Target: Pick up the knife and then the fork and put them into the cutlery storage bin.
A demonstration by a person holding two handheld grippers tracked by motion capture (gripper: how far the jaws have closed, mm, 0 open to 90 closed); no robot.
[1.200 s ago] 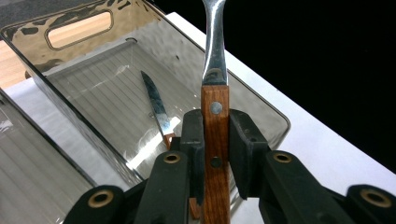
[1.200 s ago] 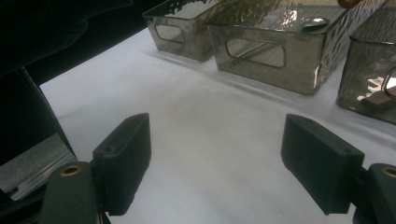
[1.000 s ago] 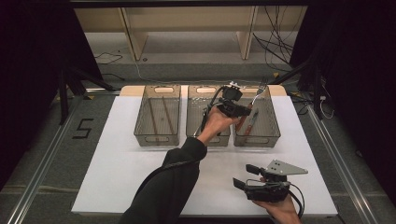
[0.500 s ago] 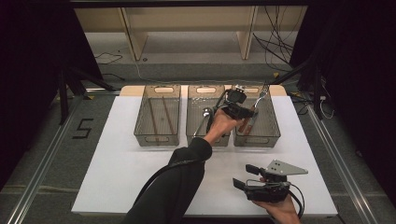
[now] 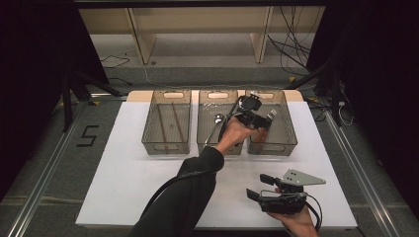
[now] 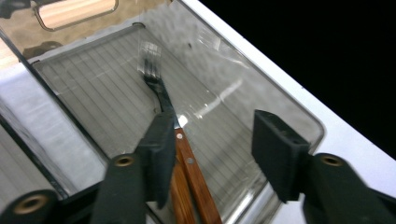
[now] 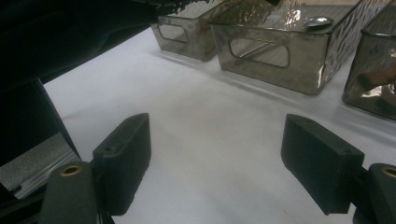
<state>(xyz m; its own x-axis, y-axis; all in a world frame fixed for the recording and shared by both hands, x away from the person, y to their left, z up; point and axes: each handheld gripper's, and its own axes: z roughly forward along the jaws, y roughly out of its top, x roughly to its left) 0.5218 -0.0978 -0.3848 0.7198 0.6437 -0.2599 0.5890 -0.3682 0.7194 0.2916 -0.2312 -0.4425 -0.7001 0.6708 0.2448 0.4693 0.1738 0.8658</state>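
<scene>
A fork (image 6: pixel 161 91) with a wooden handle lies on the floor of the right-hand clear bin (image 5: pixel 288 129). My left gripper (image 5: pixel 262 122) hangs over that bin, reached in from the near side. In the left gripper view my left gripper (image 6: pixel 212 126) is open. Its jaws have just been opening, and the fork lies beneath the left jaw with no pad pressing on it. My right gripper (image 5: pixel 257 186) rests low over the white table near the front right and points left. It is open (image 7: pixel 217 123) with only bare table between its jaws.
Three clear bins stand in a row at the back of the white table (image 5: pixel 123 187). The middle bin (image 5: pixel 210 143) holds a spoon (image 5: pixel 219 118), and the left bin (image 5: pixel 165 143) holds thin brown sticks. A dark sleeve (image 5: pixel 183 197) crosses the table's middle.
The left hand has shifted slightly over the right bin. The right gripper has stayed where it was.
</scene>
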